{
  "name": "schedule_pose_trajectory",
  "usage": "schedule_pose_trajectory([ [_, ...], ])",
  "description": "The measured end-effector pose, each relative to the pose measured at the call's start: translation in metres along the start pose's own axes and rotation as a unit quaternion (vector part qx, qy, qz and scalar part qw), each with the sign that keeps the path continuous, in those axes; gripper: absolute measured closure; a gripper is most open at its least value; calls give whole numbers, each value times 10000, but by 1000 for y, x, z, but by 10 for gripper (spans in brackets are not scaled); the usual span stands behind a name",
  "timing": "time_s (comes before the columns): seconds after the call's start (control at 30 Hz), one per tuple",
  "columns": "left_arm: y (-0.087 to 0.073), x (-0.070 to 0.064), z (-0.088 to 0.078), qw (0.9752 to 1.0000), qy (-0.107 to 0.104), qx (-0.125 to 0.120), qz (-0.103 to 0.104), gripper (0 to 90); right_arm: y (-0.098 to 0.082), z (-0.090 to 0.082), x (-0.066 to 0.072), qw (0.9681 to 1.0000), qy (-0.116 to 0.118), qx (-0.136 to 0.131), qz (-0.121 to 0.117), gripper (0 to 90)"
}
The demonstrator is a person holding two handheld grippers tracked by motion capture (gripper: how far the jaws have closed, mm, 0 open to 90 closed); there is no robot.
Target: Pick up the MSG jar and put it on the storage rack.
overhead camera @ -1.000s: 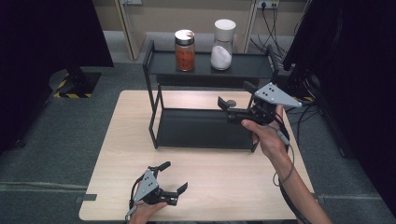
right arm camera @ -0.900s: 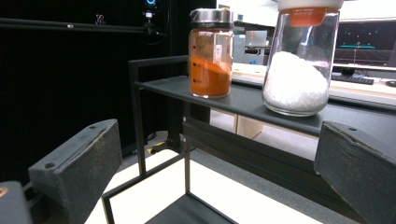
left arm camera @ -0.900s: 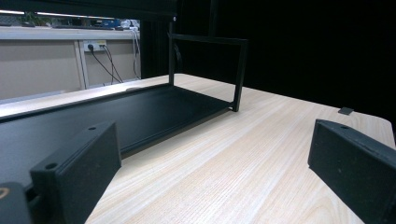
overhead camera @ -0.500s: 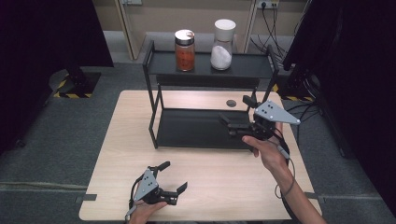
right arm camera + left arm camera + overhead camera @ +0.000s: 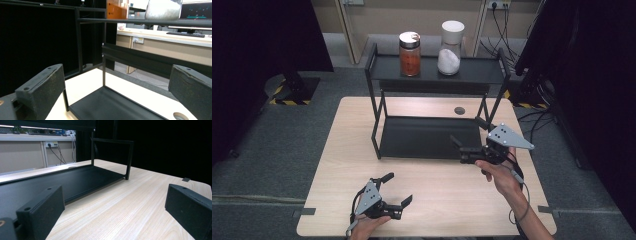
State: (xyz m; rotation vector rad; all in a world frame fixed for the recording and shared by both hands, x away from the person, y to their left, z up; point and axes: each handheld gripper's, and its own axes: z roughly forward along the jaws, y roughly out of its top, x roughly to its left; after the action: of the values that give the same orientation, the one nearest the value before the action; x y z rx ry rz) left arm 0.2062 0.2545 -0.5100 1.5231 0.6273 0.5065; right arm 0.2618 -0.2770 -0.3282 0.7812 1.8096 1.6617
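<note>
Wooden table (image 5: 337,165), black two-tier rack (image 5: 432,137), empty lower shelf (image 5: 422,140)

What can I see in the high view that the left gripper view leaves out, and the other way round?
The high view alone takes in the rack's top shelf with the orange jar and the white jar, plus the right gripper, open by the rack's right end. The left gripper view alone gives a close look along the left gripper and its wide-apart black jaws, with a wall socket behind. Both share the wooden table and the rack's black bottom tray.
</note>
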Motion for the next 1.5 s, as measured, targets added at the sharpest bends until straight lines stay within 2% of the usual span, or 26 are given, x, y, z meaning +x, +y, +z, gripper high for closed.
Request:
schedule_pose_trajectory([
  [0.43, 0, 0, 0, 10000, 7, -6, 11, 19, -33, -9, 4, 9998, 154, 51, 137, 10],
  [0.9, 0, 0, -1, 10000, 17, -13, 24, 19, -72, -16, 15, 9994, 180, 226, 182, 10],
  [1.2, 0, 0, 0, 10000, 28, -1, 14, 19, -92, -22, 20, 9992, 165, 293, 231, 9],
  [1.5, 0, 0, 0, 10000, 41, -11, 42, 19, -111, -22, 25, 9986, 249, 389, 265, 10],
])
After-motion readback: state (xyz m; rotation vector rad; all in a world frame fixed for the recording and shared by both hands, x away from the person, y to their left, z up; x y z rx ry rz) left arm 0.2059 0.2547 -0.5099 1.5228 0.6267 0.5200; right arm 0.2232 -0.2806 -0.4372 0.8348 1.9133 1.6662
